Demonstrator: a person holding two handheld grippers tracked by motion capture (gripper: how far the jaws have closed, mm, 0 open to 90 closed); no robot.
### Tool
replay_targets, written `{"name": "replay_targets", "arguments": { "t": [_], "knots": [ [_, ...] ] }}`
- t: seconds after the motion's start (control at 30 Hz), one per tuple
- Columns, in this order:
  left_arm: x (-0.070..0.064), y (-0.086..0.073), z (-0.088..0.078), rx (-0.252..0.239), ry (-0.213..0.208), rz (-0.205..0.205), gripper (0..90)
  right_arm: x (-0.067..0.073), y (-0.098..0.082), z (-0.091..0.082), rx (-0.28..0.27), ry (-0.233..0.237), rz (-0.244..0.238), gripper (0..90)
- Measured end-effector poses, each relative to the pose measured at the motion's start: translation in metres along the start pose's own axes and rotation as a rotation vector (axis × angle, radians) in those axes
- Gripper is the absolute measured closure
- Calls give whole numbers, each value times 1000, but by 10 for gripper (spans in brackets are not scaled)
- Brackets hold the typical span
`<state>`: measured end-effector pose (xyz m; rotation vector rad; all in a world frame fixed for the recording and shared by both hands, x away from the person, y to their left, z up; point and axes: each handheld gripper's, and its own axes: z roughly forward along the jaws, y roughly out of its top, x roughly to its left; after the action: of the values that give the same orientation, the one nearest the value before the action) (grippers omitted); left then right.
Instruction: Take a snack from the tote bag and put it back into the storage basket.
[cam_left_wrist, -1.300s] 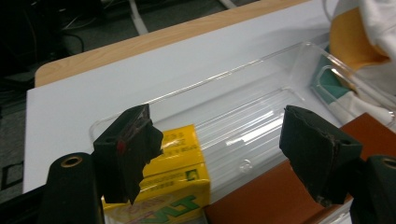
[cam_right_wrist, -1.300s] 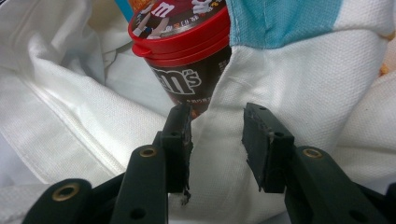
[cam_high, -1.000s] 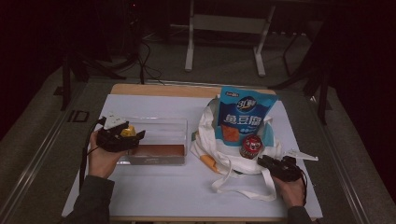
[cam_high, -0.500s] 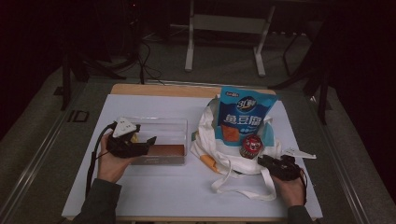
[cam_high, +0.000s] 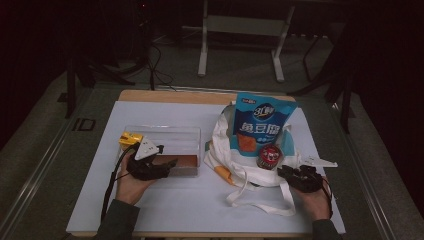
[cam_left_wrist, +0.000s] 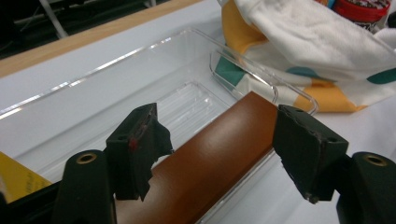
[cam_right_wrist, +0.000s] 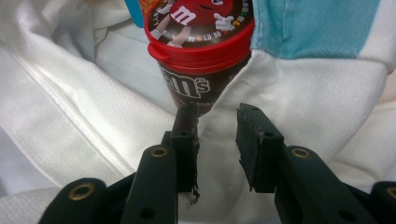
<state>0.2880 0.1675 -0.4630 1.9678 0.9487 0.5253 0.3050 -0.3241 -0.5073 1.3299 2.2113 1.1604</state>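
We are emptying the white tote bag (cam_high: 260, 172) into the clear tray (cam_high: 165, 137), which is sitting well to its left on the white table cover (cam_high: 200, 210). The blue snack pouch (cam_high: 264, 125) is standing in the bag's mouth, the candy tub (cam_right_wrist: 198, 51) just in front of it. In the tray a brown bar (cam_left_wrist: 210, 163) is lying along the near wall, a yellow packet (cam_high: 130, 139) at the far-left corner. Our left gripper (cam_left_wrist: 219, 154) is hanging over the bar, jaws wide and just narrowing, pads not pressing it. Our right gripper (cam_right_wrist: 217, 135) is closing on a fold of bag cloth below the tub, a gap remaining. Next, we judge, it needs to pinch that cloth without trapping the tub.
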Motion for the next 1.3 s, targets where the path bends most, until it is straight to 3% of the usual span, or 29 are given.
{"name": "replay_targets", "arguments": {
  "t": [0.07,0.27,0.57,0.77,0.97,1.13,1.3],
  "knots": [
    [0,-3,0,-18,-16,-22,339,0,4,-2,7,-1,-18,687],
    [-5,-12,0,-38,-44,-16,397,4,19,-9,14,-4,-67,679],
    [-10,-24,-3,-43,-81,-41,401,8,43,-16,3,-6,-118,664],
    [-13,-29,-5,-35,-89,-34,407,8,60,-15,4,1,-142,655],
    [-18,-33,-9,-56,-99,-28,410,4,75,-12,1,-9,-140,637],
    [-22,-34,-12,-56,-107,-3,417,-2,83,-13,-10,-29,-132,612],
    [-24,-37,-11,-44,-113,4,422,-8,91,-14,-26,-18,-116,589]
  ]
}}
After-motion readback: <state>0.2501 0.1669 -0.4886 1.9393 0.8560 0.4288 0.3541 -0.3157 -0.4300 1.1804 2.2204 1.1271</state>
